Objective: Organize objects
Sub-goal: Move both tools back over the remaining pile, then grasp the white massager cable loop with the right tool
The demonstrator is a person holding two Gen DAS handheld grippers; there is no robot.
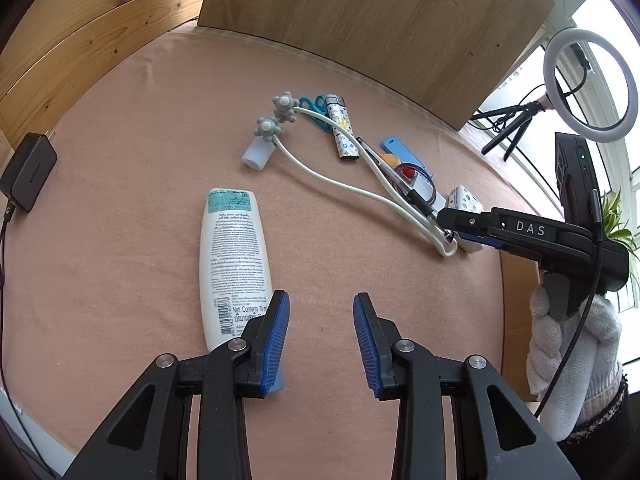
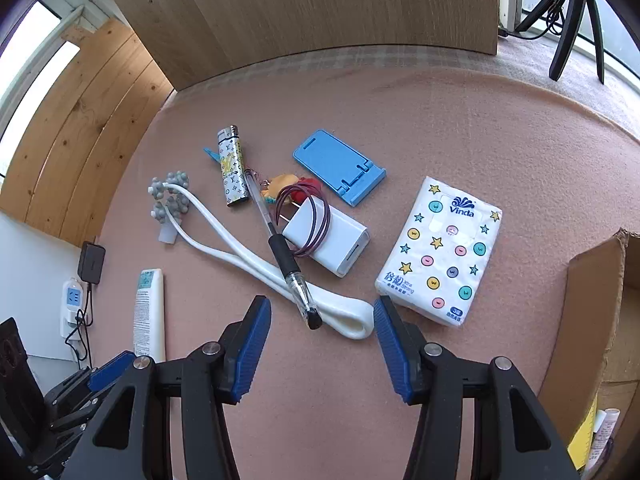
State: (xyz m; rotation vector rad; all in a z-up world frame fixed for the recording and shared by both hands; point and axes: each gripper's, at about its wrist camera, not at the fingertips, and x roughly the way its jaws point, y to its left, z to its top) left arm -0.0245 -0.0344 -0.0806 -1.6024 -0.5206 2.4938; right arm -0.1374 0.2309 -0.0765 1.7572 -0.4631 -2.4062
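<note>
- Black power adapter point(image 1: 28, 170) at far left edge of the pink cloth-covered table point(image 1: 132, 184); its cable runs down along that edge
- Wide bare strip of cloth between the adapter and the white lotion tube point(image 1: 234, 262), which lies flat, cap end toward the back
- Left gripper point(image 1: 321, 334): jaws partly apart, nothing between the pads, only bare cloth; its left pad sits just beside the tube's near end, overlapping it in view, contact cannot be told
- Open cloth from the left gripper up to the clutter and right to the table's near edge
- Clutter in centre, right wrist view: white two-armed roller massager point(image 2: 224, 248) with grey knobbed heads at left, its loop end nearest; patterned lighter point(image 2: 232, 170) behind it; clear pen with black grip point(image 2: 280, 248) lying across the massager arms; white charger point(image 2: 332, 240) with purple cord looped on it; blue phone stand point(image 2: 340, 166) toward the back
- Right gripper point(image 2: 322, 340): jaws about half apart, holding nothing; pen tip and massager loop lie just ahead between the fingertips, not gripped
- Vinda tissue pack point(image 2: 440, 252) just beside the right pad, flat
- Bare cloth behind the pack up to the wooden board point(image 2: 300, 12)
- Open cardboard box point(image 2: 596, 300) at the table's right edge, well clear of the pack
- Left view: white-gloved hand point(image 1: 572, 344) holds the right gripper at that edge
</note>
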